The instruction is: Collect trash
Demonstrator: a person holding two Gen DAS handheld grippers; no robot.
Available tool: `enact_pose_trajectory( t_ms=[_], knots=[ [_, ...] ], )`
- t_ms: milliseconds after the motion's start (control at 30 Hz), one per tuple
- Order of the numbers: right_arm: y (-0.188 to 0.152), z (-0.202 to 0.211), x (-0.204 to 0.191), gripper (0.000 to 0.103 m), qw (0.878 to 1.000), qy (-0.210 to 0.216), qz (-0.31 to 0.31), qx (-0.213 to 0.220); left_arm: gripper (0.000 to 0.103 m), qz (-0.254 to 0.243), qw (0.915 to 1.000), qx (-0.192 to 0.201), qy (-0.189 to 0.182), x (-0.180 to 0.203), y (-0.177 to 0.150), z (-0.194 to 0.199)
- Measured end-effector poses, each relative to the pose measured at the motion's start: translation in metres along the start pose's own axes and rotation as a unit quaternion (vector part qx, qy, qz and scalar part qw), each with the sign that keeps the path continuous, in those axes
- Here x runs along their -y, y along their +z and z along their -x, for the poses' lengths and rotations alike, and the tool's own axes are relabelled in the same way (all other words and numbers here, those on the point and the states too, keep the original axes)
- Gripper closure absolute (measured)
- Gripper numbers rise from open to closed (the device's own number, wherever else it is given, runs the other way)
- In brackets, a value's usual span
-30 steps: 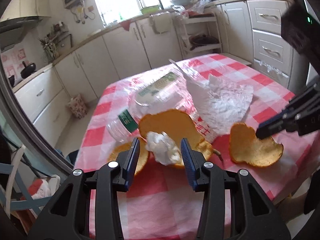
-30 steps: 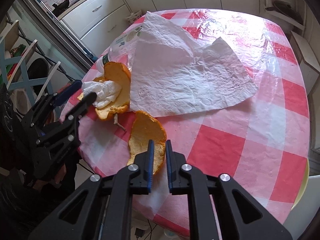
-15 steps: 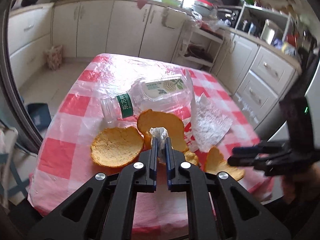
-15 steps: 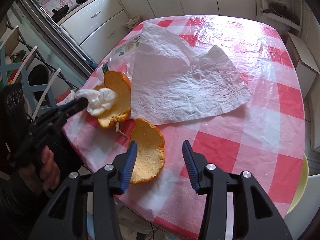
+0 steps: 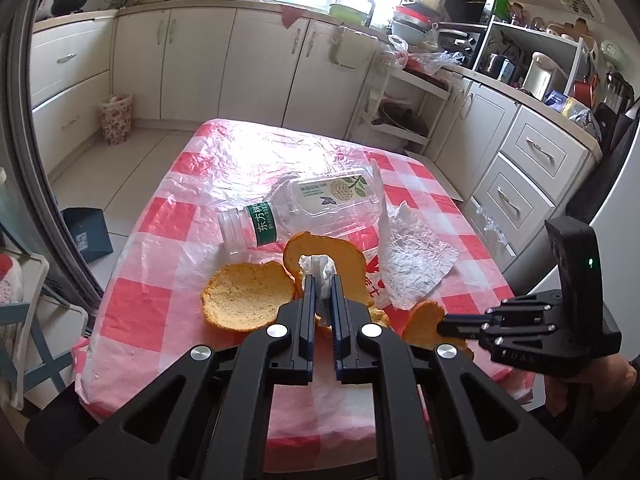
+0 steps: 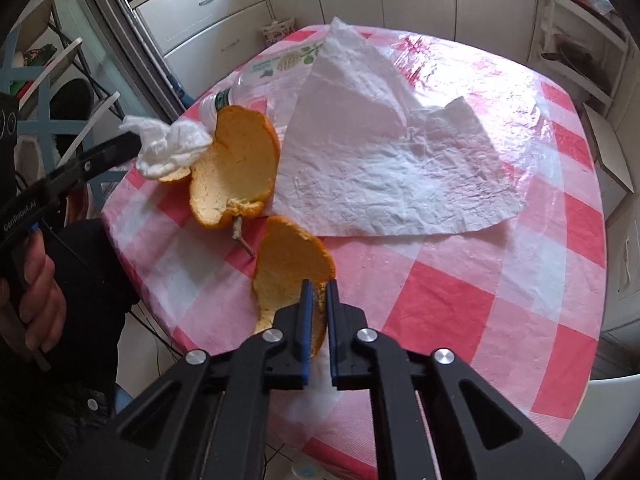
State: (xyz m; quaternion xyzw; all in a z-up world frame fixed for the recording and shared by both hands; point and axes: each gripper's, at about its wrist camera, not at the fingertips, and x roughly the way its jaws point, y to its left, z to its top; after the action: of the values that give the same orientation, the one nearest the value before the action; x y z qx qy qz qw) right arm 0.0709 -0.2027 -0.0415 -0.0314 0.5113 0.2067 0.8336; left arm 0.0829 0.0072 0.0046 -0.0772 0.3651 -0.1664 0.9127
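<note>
Trash is being gathered by 2 pinches: the left gripper is clamped on the crumpled tissue at centre frame, the right gripper, jaws just closing, on the near orange peel at the surface's lower edge, ready to lift.

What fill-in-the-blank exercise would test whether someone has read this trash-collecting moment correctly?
1. The left tool is shut on a crumpled white ____.
2. The right tool is closed on the edge of an orange ____.
3. The clear plastic bottle lies on its ____ on the checked tablecloth.
4. The large flat sheet of white paper is held by ____ tool.

Missing words: tissue; peel; side; neither
</note>
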Motion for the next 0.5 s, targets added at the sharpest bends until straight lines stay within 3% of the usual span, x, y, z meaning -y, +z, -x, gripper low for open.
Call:
enact_pose_trajectory(
  t_ms=[167,300,500],
  knots=[
    [-0.001,0.022,0.018,0.098,0.999,-0.021,-0.029,0.037,0.096,-0.003,1.0,0.004,-0.005,0.009,-0.001,0.012],
    [-0.005,0.03,0.021,0.098,0.994,-0.098,-0.009,0.049,0.096,-0.005,0.9999,0.004,-0.015,0.017,-0.003,0.019],
    [-0.012,0.017,0.02,0.096,0.997,-0.072,-0.013,0.019,0.096,-0.025,0.9993,-0.001,-0.027,0.039,-0.008,0.021]
  ],
)
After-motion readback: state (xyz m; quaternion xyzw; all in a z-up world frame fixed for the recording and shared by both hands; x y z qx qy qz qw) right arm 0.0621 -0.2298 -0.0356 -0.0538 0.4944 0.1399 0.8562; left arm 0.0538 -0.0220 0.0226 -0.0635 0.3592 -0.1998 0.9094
